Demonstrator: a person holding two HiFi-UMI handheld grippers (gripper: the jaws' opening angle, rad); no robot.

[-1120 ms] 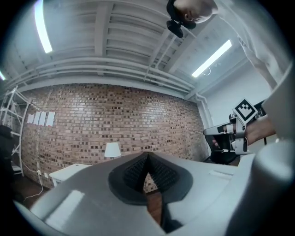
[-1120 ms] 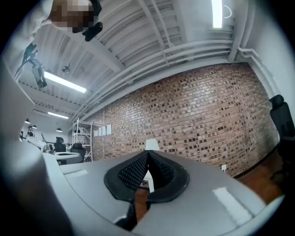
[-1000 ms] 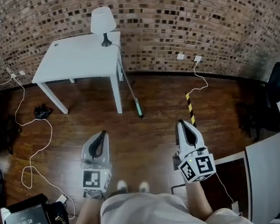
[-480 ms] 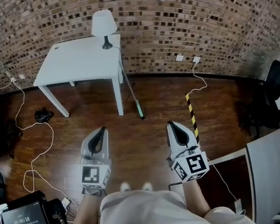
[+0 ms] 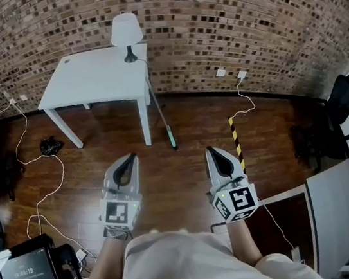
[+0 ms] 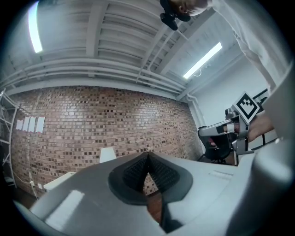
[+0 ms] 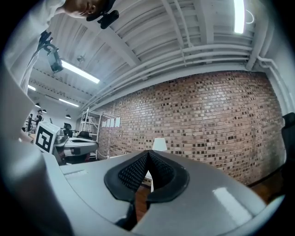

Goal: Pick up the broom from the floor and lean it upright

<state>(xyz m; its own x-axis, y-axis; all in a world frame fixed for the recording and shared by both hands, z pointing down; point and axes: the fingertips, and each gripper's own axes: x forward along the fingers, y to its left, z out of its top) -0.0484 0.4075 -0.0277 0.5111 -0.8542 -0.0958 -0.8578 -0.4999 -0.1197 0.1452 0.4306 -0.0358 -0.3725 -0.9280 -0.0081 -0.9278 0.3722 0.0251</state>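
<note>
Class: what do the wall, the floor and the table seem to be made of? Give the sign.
Wall: rough brick, mortar joints show. Floor: glossy dark wood or laminate, plank seams visible. Table: smooth white, likely painted wood or laminate; uncertain.

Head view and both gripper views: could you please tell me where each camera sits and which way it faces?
Head view: on the person's head, facing steeply down at the floor, white table and broom; left gripper, right gripper and torso show.
Left gripper view: on the left gripper, level along its shut jaws toward the brick wall; right gripper at right.
Right gripper view: likewise on the right gripper; left gripper at left.
Shared: all show lamp and wall.
</note>
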